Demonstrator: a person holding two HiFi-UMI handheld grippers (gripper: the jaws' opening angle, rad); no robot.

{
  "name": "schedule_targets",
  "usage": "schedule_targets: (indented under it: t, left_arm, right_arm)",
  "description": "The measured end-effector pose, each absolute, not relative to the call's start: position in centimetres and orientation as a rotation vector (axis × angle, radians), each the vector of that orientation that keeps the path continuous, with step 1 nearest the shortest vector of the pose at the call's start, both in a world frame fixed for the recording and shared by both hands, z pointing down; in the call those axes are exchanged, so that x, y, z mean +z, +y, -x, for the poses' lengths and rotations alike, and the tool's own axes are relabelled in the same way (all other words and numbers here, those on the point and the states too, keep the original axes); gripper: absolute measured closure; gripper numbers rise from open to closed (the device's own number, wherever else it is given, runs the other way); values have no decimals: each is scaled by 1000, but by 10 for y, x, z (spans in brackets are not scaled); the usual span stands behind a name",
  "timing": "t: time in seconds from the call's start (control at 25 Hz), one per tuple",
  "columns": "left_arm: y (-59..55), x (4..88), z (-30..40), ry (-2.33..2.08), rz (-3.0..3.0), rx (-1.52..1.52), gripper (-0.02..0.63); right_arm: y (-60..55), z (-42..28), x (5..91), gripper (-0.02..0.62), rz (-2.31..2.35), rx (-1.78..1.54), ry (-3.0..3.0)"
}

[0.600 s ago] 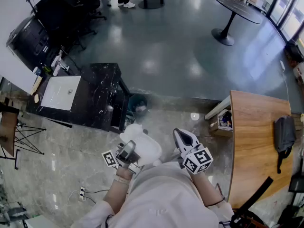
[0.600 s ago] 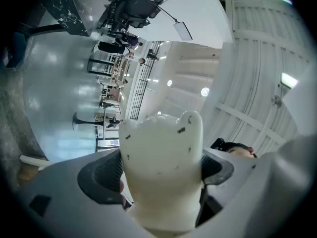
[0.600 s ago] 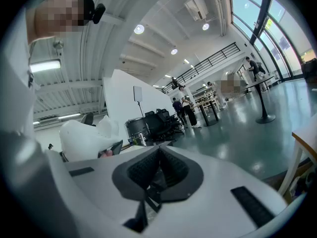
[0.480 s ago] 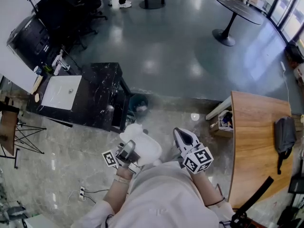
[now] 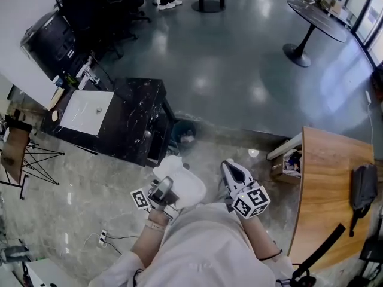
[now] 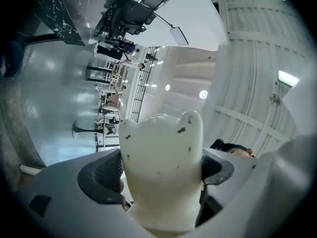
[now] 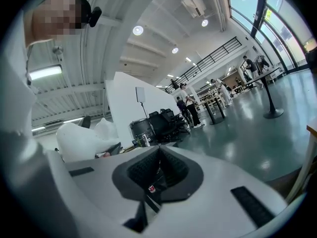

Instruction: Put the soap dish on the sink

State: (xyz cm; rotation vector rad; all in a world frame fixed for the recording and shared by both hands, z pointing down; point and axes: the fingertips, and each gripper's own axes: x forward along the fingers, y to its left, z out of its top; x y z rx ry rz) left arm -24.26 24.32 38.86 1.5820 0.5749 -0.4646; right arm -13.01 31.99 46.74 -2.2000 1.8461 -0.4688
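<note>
Left gripper (image 5: 164,190) clamping white soap dish (image 6: 161,162), right gripper (image 5: 232,171) closed, empty, sink (image 5: 87,110) well apart.

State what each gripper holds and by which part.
Left gripper clamps the soap dish across its sides, near one end; right gripper is shut, empty.

- Looks like a big open-plan office hall: glossy grey floor (image 5: 239,70), high white ceiling with round lights (image 7: 138,30), mezzanine railing (image 7: 210,57).
- Office chairs (image 5: 108,11), round pedestal table (image 5: 317,14), wooden desk (image 5: 326,184).
- Black marble counter (image 5: 140,118) with white sink (image 5: 87,111) standing free on the floor.
</note>
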Motion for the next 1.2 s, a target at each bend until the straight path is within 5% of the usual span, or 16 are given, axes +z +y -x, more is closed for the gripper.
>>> schedule_targets:
  t: [0.48,1.2]
  left_arm:
    - [198,405,181,471,-1582,-493,143]
    - [87,408,3,343,-1614,-572,143]
  right_arm:
    - [273,63,489,575,2139,-558,1891]
    - [150,-130,489,575,2022,-596,2008]
